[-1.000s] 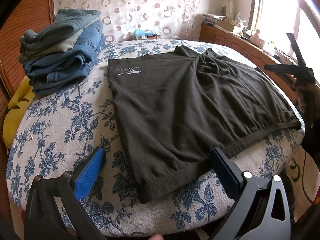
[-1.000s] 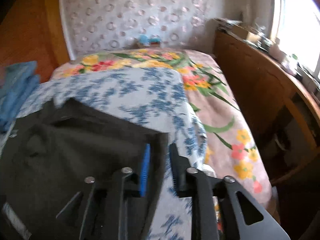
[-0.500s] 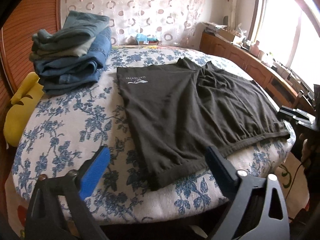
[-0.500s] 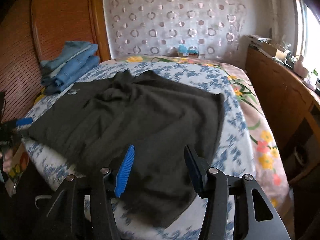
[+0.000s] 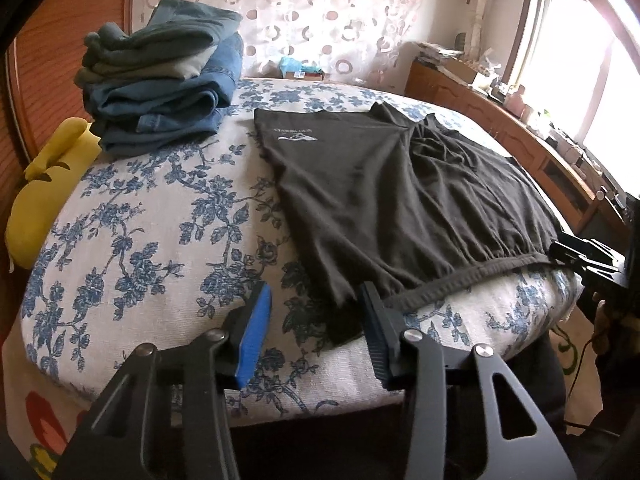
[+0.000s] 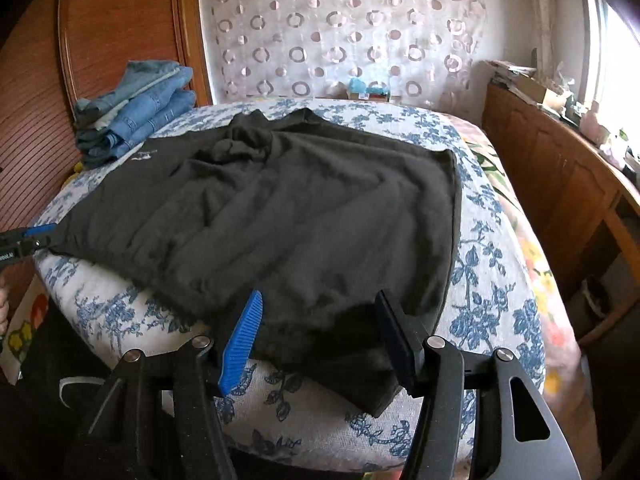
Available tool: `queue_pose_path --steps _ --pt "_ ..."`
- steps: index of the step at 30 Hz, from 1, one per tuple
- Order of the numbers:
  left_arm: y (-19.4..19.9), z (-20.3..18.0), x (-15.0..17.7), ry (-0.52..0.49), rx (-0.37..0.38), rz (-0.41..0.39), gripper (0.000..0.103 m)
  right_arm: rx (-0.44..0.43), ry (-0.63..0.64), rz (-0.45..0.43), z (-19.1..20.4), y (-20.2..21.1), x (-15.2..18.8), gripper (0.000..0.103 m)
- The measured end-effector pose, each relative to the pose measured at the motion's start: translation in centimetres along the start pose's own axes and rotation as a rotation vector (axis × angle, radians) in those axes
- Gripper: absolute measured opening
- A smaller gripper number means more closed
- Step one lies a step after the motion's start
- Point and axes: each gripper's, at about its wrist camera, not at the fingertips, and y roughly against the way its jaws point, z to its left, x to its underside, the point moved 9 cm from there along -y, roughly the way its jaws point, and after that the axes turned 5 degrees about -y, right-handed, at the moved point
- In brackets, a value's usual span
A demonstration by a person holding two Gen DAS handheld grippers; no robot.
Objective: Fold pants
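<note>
The left gripper (image 5: 316, 322) sits at the near edge of the bed, its 2 fingers apart at a middling gap after narrowing just now. Between them lies the near corner of the dark pants (image 5: 400, 200), where the waistband ends; the blue pad at 9 o'clock stands clear of the cloth, while the black finger at 3 o'clock is right against the hem, and whether it touches cannot be told. Nothing is pinched.

The right gripper (image 6: 320, 332) hovers at the other near corner of the pants (image 6: 304, 220), its jaws fairly wide after opening a little further just now. Dark cloth lies under and between the fingers, and neither pad presses on it. At 9 o'clock in the right wrist view the left gripper's blue tip shows at the far corner of the waistband.

The pants lie spread flat on the blue floral bedspread (image 5: 140, 220), waistband toward the near edge, legs reaching toward 12 o'clock, with bunched folds around the crotch and a small white logo (image 5: 294, 136) near the far left hem.

Further back, at 10 o'clock in the left wrist view, a stack of folded jeans (image 5: 160, 92) rests on the bed, a yellow pillow (image 5: 44, 184) just beside it. Beyond hangs a curtain with ring patterns (image 6: 340, 32), and at 2 o'clock a wooden cabinet (image 6: 560, 184) runs under the window.
</note>
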Motion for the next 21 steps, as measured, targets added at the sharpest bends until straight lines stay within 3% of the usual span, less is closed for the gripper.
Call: queue_pose_path --steps 6,8,10,13,21 --pt "0.0 -0.7 0.0 -0.011 0.023 -0.001 0.038 0.02 0.005 -0.021 -0.5 1.3 0.4 0.061" --pt "-0.1 -1.0 -0.1 -0.013 0.036 0.0 0.032 0.019 0.003 -0.024 -0.6 0.5 0.2 0.062" --pt "-0.3 -1.3 -0.1 -0.009 0.056 0.002 0.018 0.014 -0.001 -0.027 -0.4 0.2 0.4 0.064" --pt "-0.1 -1.8 -0.5 -0.015 0.059 -0.004 0.008 0.016 0.004 -0.031 -0.1 -0.3 0.4 0.065" --pt "1.4 -4.6 -3.5 -0.061 0.112 -0.05 0.005 -0.005 -0.04 -0.007 -0.1 -1.3 -1.5 0.065"
